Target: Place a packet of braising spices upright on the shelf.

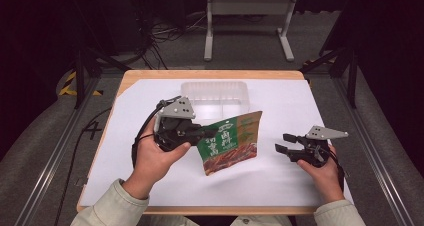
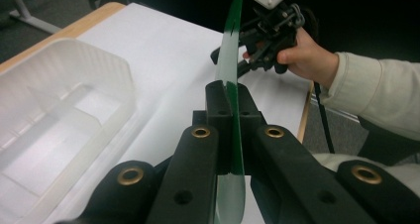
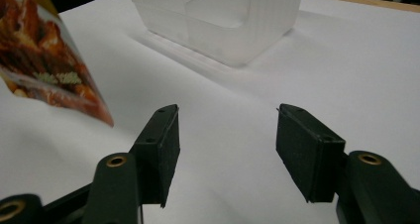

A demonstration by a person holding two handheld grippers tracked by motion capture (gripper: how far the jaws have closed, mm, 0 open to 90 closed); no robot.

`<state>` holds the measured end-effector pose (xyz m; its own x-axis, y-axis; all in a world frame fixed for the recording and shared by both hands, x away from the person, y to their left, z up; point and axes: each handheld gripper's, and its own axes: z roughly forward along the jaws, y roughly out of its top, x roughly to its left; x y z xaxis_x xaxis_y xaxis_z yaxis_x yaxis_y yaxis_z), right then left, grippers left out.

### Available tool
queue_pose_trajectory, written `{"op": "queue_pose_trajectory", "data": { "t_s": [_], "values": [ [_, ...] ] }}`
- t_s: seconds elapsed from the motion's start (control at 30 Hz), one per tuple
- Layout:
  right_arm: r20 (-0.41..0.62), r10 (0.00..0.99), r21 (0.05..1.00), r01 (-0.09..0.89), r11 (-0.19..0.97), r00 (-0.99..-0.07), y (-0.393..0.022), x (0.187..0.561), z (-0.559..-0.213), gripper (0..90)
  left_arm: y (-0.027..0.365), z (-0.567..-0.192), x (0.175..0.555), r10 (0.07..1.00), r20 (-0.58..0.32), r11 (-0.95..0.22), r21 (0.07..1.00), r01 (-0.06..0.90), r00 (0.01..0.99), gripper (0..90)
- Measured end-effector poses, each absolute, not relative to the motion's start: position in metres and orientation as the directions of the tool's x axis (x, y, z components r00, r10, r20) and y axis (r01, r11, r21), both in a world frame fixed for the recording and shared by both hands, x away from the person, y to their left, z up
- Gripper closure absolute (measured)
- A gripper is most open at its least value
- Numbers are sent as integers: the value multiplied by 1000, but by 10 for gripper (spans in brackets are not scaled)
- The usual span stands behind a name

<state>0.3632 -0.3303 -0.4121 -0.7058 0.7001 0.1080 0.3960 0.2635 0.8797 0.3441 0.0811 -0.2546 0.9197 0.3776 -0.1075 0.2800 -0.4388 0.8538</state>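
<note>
Packet (image 1: 231,142): green upper part with pale characters, tan top edge, red-brown food print below. Tray (image 1: 216,93): translucent, milky white. Sheet (image 1: 280,176): plain white over light wood table (image 1: 150,75). Grippers: black jaws, brass rivets, grey top plates. Sleeves (image 1: 107,208): cream.

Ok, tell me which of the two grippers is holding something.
The left gripper: its jaws are shut on the edge of the green snack packet. The right gripper is open, apart from the packet.
</note>
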Motion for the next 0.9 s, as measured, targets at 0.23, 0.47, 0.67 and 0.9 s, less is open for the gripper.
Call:
{"op": "queue_pose_trajectory", "data": {
  "t_s": [0.23, 0.47, 0.67, 0.9],
  "values": [
    [127, 698, 867, 421, 267, -705, -325, 365, -421, 438, 83, -245, 356, 406, -110, -413, 863, 290, 907, 899],
    [117, 684, 863, 414, 288, -720, -315, 365, -424, 449, 84, -238, 366, 439, -115, -380, 875, 300, 891, 899],
    [38, 664, 836, 387, 388, -747, -301, 359, -431, 453, 80, -231, 375, 482, -105, -359, 882, 305, 870, 899],
    [33, 650, 844, 370, 389, -759, -306, 350, -435, 446, 76, -225, 385, 526, -109, -318, 894, 315, 843, 899]
  ]
}}
